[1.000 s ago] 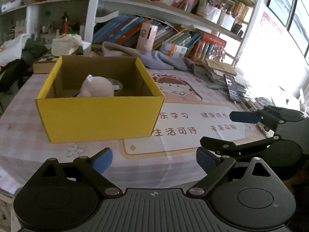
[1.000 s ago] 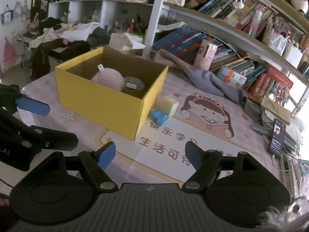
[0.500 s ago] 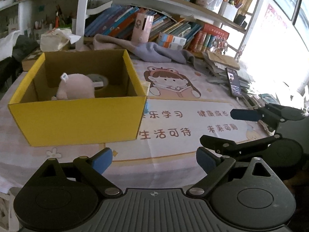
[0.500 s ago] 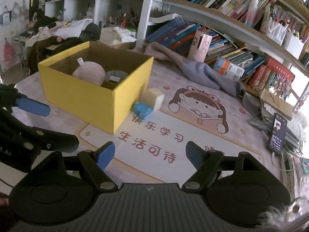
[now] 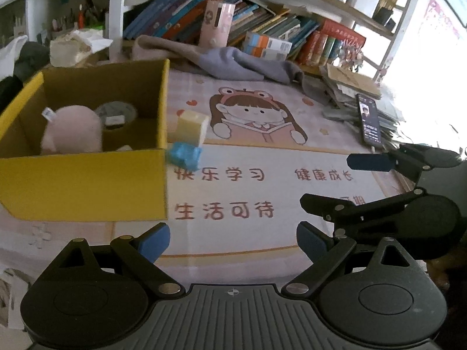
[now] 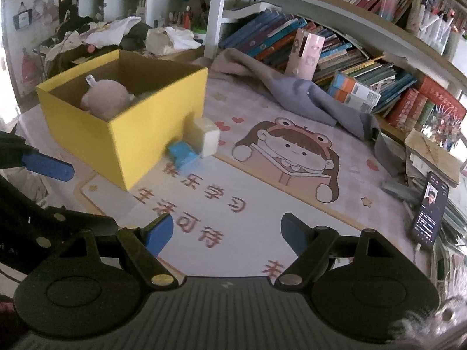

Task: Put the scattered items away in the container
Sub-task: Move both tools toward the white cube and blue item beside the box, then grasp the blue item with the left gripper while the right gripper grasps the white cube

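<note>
Both gripper pairs, left gripper [image 5: 233,240] and right gripper [image 6: 227,232], gape empty over cartoon mat [image 5: 262,192] below bookshelves [image 6: 335,43]

The open cardboard box [image 5: 87,183] is yellow. The small crumpled packet [image 5: 184,156] is blue. The square soft block [image 5: 191,127] is pale yellow.

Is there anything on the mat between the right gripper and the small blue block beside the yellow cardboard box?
Nothing visible. Only bare printed mat lies between the open right gripper and the small blue block, which sits against the yellow cardboard box beside a cream block.
</note>
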The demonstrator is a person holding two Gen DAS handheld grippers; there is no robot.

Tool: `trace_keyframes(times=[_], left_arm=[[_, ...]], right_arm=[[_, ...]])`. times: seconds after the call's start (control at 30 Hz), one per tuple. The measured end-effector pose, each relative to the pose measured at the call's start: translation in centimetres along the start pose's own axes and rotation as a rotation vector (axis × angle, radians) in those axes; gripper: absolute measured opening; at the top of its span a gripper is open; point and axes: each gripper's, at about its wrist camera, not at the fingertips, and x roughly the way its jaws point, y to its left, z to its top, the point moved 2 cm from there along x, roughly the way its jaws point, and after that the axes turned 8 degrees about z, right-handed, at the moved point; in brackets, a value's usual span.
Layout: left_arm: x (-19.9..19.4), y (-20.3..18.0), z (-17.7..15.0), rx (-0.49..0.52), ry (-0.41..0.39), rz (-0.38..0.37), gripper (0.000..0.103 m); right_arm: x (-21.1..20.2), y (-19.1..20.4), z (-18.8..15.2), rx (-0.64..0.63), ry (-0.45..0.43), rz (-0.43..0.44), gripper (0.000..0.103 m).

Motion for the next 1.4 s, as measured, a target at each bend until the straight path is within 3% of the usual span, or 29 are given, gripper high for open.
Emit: trace_keyframes(times=[0.37, 0.6, 0.8, 1.1, 1.4], left_arm=[[2.6, -5.3, 0.7, -0.021, 0.011, 0.077, 0.095], [3.3, -7.3, 1.8, 0.04, -0.056, 0.164, 0.095], [4.7, -8.6, 3.1, 0.097, -0.098, 0.216, 0.094], [7.2, -8.8, 4.1, 0.097, -0.09, 0.259, 0.086], [7.7, -8.8, 3.9, 0.083, -0.073, 0.28, 0.085]], right_arm=[[1.2, -7.1, -1.4, 0.028, 0.017, 0.055, 0.079], [2.0, -10.9, -0.8, 0.092, -0.038, 0.068, 0.075], [3.7, -12.8, 1.4, 0.112, -0.085, 0.124, 0.065], [8.2, -11.4, 6.2, 0.031, -0.102, 0.305, 0.061], [14.3, -7.2, 9.2, -0.107, -0.056, 0.396, 0.059]])
